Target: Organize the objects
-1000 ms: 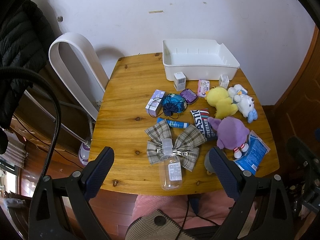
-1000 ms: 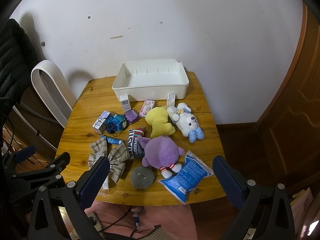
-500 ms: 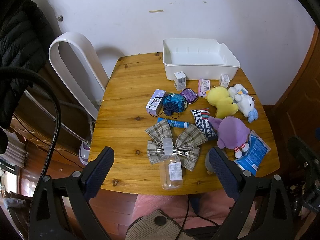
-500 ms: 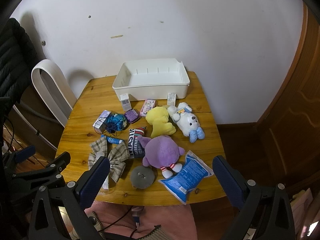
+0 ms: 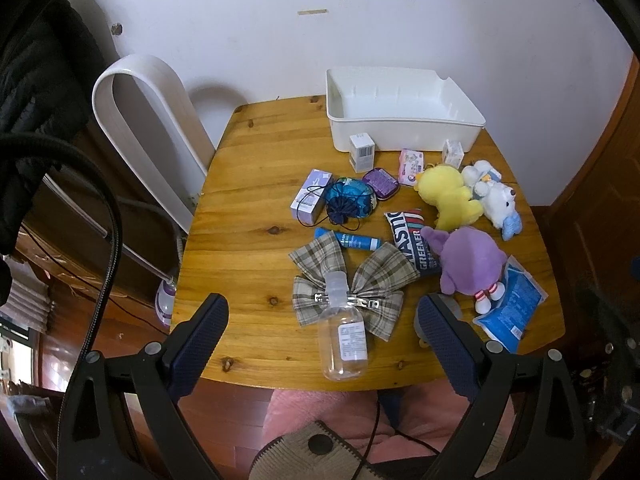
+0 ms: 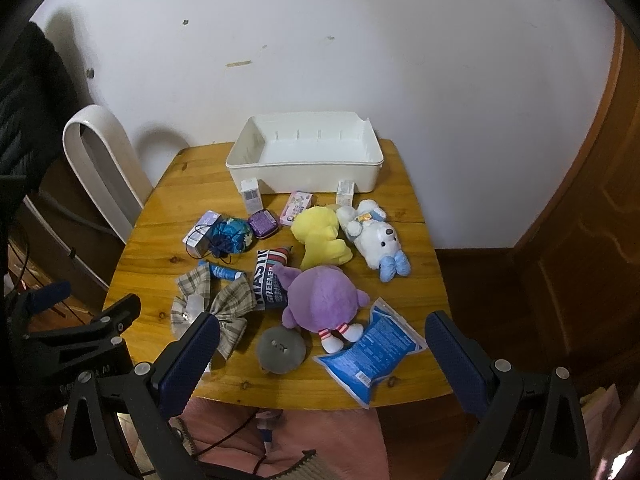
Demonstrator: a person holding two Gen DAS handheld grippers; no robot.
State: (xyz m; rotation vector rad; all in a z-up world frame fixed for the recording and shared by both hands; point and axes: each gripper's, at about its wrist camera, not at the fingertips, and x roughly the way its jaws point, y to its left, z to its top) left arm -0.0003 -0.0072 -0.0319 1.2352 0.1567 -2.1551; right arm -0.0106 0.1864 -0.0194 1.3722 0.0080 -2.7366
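While both of my grippers hang above the near edge of the wooden table (image 5: 248, 184), nothing has yet gone into the white bin (image 5: 404, 122), which I take as landmark; it stands empty at the far edge against the wall. Largest of the loose things, the purple plush (image 6: 320, 292) lies well in front of the bin, soft and light; I judge a pinch across its round body safest. The yellow plush (image 6: 320, 236) and white plush (image 6: 376, 240) lie side by side nearer the bin, equally compliant. The plaid bow (image 5: 348, 280), in front of the bin toward its left, is limp cloth and best taken at its metal clip. The clear bottle (image 5: 344, 332) lies on that bow, farthest from the bin; it looks empty, hence light, stiff and slippery, so I would grip across its belly. The blue pouch (image 6: 372, 360), at the near right corner, is flat and slick and needs an edge lifted first. The grey round plush (image 6: 280, 346) sits left of it. Small boxes stand just before the bin's front wall.

The left gripper (image 5: 322, 328) is spread wide and holds nothing; the bottle lies between its fingers, below them. The right gripper (image 6: 320, 348) is likewise wide and empty, bracketing the grey plush and pouch.
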